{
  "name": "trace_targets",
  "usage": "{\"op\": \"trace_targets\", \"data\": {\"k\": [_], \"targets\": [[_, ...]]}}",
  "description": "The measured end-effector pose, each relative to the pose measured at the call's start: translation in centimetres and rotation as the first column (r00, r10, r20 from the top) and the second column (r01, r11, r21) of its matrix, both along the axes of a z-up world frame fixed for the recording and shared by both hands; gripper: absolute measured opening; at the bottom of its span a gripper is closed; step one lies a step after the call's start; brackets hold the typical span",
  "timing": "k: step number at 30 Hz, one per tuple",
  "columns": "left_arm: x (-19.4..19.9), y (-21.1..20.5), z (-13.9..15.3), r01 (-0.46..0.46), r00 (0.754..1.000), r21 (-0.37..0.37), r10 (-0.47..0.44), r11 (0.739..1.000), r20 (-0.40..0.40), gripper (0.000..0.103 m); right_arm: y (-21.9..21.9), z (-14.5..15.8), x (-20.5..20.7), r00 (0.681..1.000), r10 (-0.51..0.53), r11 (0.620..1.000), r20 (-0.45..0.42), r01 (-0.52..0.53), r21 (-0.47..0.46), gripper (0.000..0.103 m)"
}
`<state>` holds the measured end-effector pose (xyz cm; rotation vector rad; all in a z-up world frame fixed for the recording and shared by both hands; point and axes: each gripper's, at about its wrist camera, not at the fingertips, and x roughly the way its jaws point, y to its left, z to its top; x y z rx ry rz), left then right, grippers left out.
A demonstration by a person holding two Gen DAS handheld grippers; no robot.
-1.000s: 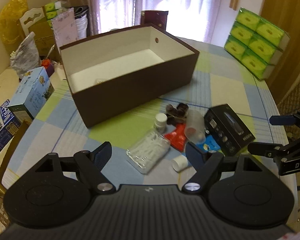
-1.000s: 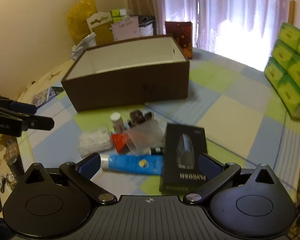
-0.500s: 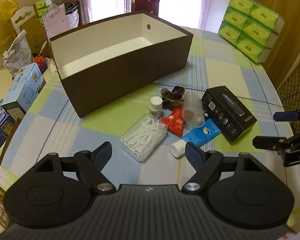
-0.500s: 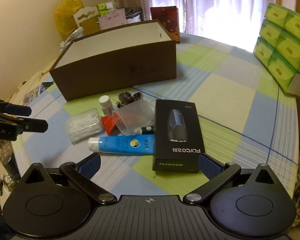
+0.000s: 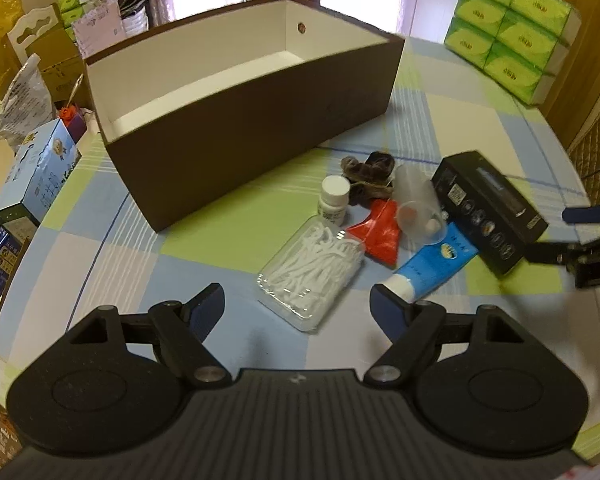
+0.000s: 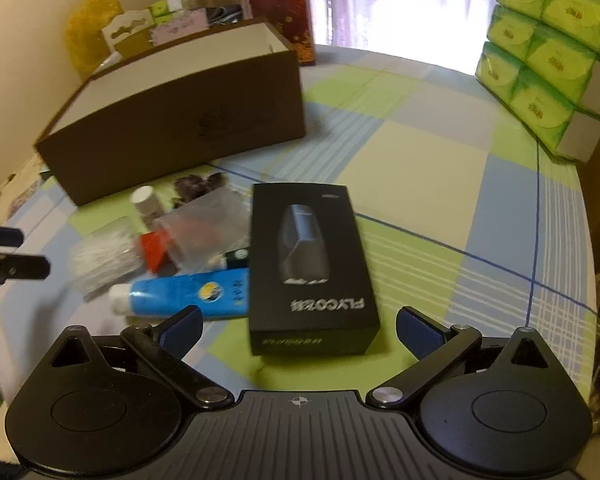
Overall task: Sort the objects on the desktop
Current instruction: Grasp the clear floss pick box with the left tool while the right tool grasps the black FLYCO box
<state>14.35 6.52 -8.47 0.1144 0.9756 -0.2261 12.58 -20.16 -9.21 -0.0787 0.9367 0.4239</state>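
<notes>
1. Shaver box (image 6: pixel 314 266) lies flat on the tablecloth, dead ahead of my right gripper (image 6: pixel 298 326), long axis pointing away toward the brown storage box (image 6: pixel 172 128).
2. Right gripper's fingers gape empty, nearest it; my left gripper (image 5: pixel 298 306), also spread, faces the floss case (image 5: pixel 310 274).

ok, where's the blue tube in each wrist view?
Left wrist: blue tube right of centre, cap end toward the left gripper.
Right wrist: blue tube lower left, lying crosswise, cap pointing left.
Shared landmark: black box, touching the tube's flat end in both.
</notes>
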Motion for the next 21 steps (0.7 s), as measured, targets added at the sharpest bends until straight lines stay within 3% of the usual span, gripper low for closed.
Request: {"op": "trace_targets", "data": {"k": [8, 11, 12, 15, 21], "targets": [[2.1, -0.3, -2.1, 0.066, 0.998, 0.044, -0.065, 0.997, -0.026, 0.074, 1.2, -1.6, 2.3, 1.000, -0.009, 0.999, 0.013, 0.009, -0.040, 0.099], [3.0, -0.5, -2.7, 0.100, 0.995, 0.058, -0.099, 0.993, -0.033, 0.074, 1.5, -2.1, 2.9, 1.000, 0.000, 0.999, 0.005, 0.000, -0.044, 0.091], [3.2, -0.6, -2.9, 0.114, 0.993, 0.061, -0.112, 0.992, -0.034, 0.074, 1.5, -2.3, 3.0, 1.000, 0.005, 0.999, -0.003, -0.006, -0.046, 0.081], [3.9, -1.1, -3.4, 0.155, 0.987, 0.071, -0.152, 0.985, -0.045, 0.071, 1.4, -2.5, 3.0, 1.000, 0.013, 0.998, -0.004, -0.013, -0.062, 0.079], [5.0, -2.3, -4.4, 0.259, 0.965, 0.083, -0.253, 0.962, -0.073, 0.067, -0.5, -2.4, 2.3, 0.992, -0.122, 0.987, -0.019, 0.119, -0.108, 0.078]]}}
